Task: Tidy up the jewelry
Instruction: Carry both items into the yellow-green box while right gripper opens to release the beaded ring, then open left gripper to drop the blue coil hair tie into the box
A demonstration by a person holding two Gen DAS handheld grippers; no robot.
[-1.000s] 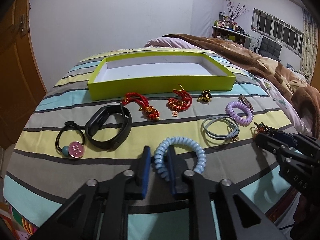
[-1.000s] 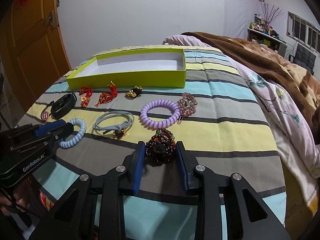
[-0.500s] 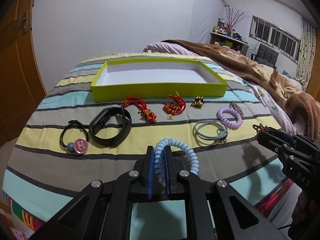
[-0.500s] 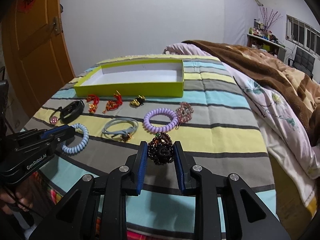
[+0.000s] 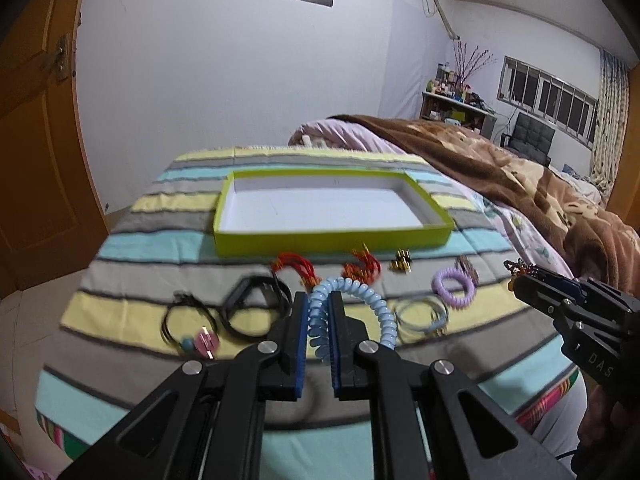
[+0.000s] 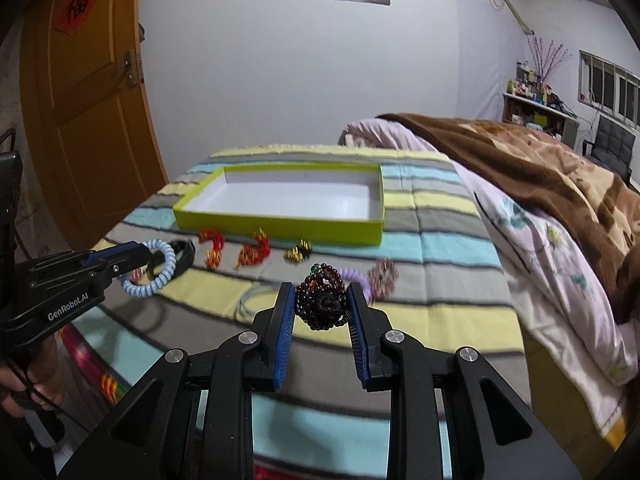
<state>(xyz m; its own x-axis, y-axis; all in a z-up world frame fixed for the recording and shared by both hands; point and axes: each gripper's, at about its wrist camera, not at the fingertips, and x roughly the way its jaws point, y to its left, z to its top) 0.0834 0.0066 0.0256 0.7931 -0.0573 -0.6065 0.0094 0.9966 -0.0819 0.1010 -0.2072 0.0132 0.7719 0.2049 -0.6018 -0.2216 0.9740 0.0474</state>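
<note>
— Grippers: two. The left gripper (image 5: 319, 320) has its blue pads squeezed nearly together on one loop of a pale blue coil hair tie (image 5: 352, 312), held up off the striped blanket (image 5: 132, 240). The right gripper (image 6: 321, 308) stands about a third open, pads pressed on either side of a dark red bead bracelet (image 6: 320, 300) bunched into a ball, also clear of the bed.

— And what's left lying down?

— Seven pieces in a loose row. From nine o'clock round: one black hair tie with a pink button (image 5: 192, 324), one black wristband (image 5: 252, 308), two red knotted charms (image 5: 294, 270) (image 5: 362, 268), one small gold charm (image 5: 401, 264), one grey cord bracelet (image 5: 420, 314), one lilac coil tie (image 5: 452, 286) with something beaded touching its far side, too blurred to name.

— The box?

— One shallow lime-green tray (image 5: 332, 238) at twelve o'clock, beyond the row, white inside, nothing in it. Its near wall sits just beside the red charms.

— Room to move?

— Bare blanket between the tray and the left edge at ten o'clock. A brown blanket (image 6: 540, 176) heaps up at two o'clock, and the wooden door (image 6: 84, 112) stands off at ten.
</note>
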